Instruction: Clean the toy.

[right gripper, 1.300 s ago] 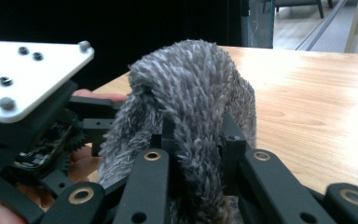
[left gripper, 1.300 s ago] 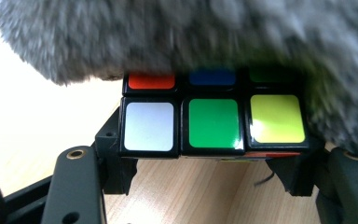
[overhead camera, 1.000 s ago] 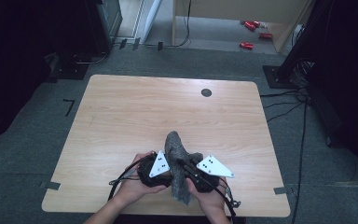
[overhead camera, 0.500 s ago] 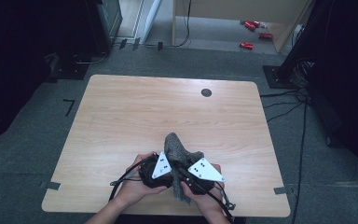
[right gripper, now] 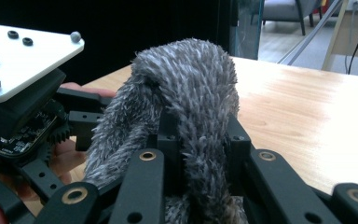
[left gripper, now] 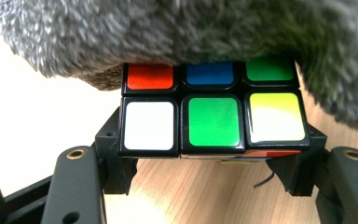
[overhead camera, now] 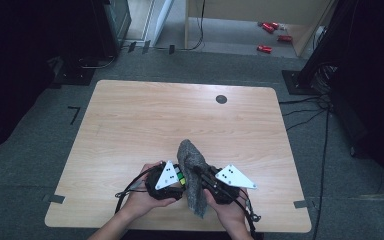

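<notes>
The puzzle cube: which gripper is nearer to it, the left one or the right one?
Left. The left gripper holds the puzzle cube between its jaws. The right gripper is beside it, closed on the grey fluffy cloth draped over the cube.

Both forearms come in from the near edge of the table, close together. The left gripper (overhead camera: 176,176) points toward the right one, its jaws set apart and clamped on the sides of a colour cube (left gripper: 212,109). The right gripper (overhead camera: 200,172) points forward and slightly left; its jaws have just been closing and pinch a fold of grey fuzzy cloth (right gripper: 186,107) between them.
</notes>
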